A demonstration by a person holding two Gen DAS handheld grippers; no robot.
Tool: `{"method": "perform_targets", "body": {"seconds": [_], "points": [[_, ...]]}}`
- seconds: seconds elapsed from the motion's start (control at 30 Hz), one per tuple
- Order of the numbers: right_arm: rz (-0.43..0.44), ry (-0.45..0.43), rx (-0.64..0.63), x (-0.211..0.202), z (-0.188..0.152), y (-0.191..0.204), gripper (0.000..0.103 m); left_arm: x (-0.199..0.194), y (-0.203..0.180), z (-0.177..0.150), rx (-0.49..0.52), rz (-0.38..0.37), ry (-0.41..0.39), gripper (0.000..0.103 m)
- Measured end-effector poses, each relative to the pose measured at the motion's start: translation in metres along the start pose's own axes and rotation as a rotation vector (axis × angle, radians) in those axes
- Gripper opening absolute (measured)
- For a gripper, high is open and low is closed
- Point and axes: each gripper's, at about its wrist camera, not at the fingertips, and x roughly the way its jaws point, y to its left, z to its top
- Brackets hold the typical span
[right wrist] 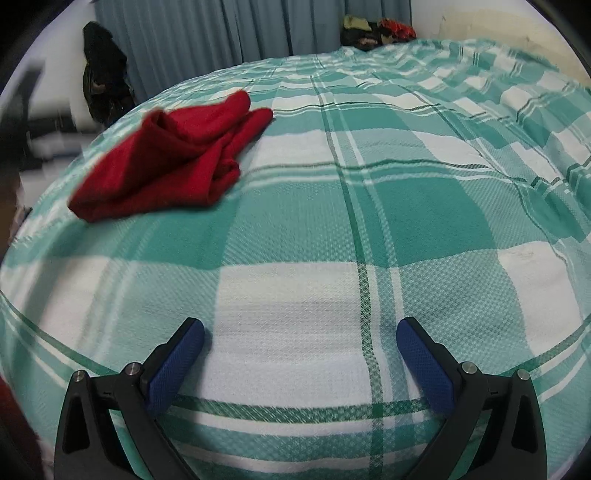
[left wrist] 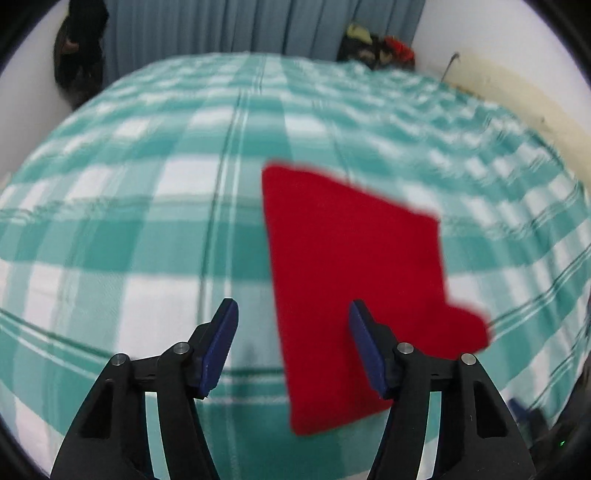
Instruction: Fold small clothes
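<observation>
A flat red garment [left wrist: 351, 258] lies spread on the teal-and-white checked bedcover [left wrist: 129, 240], blurred in the left wrist view. My left gripper [left wrist: 293, 314] hangs open just above its near left edge. The right fingertip [left wrist: 360, 325] is over the red cloth, the left one over the bare cover, and nothing is pinched. In the right wrist view a crumpled red garment [right wrist: 173, 158] sits at the far left of the bed. My right gripper [right wrist: 300, 332] stands wide open over bare bedcover [right wrist: 424, 206], well short of that garment, with nothing between its pads.
Grey-blue curtains [right wrist: 221, 33] hang behind the bed. A dark garment [right wrist: 105, 77] hangs at the far left. A heap of mixed clothes [right wrist: 376, 31] lies at the far corner, and a pale wall [left wrist: 517, 92] runs along the right. The bed's left edge drops off near the crumpled garment.
</observation>
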Motion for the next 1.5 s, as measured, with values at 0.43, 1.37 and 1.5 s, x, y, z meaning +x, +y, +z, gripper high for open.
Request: {"method": "perform_targets", "body": {"seconds": [0.43, 1.37, 1.5], "points": [[0.563, 0.206, 0.431, 0.069, 0.127, 0.041, 0.072, 0.025, -0.031, -0.041, 0.109, 0.012, 0.019, 0.074], [0.278, 0.199, 0.107, 0.144, 0.233, 0.040, 0.005, 0.028, -0.036, -0.060, 0.116, -0.072, -0.024, 0.086], [0.189, 0.188, 0.059, 0.162, 0.219, 0.034, 0.006, 0.032, -0.038, -0.062, 0.129, -0.075, -0.024, 0.090]]}}
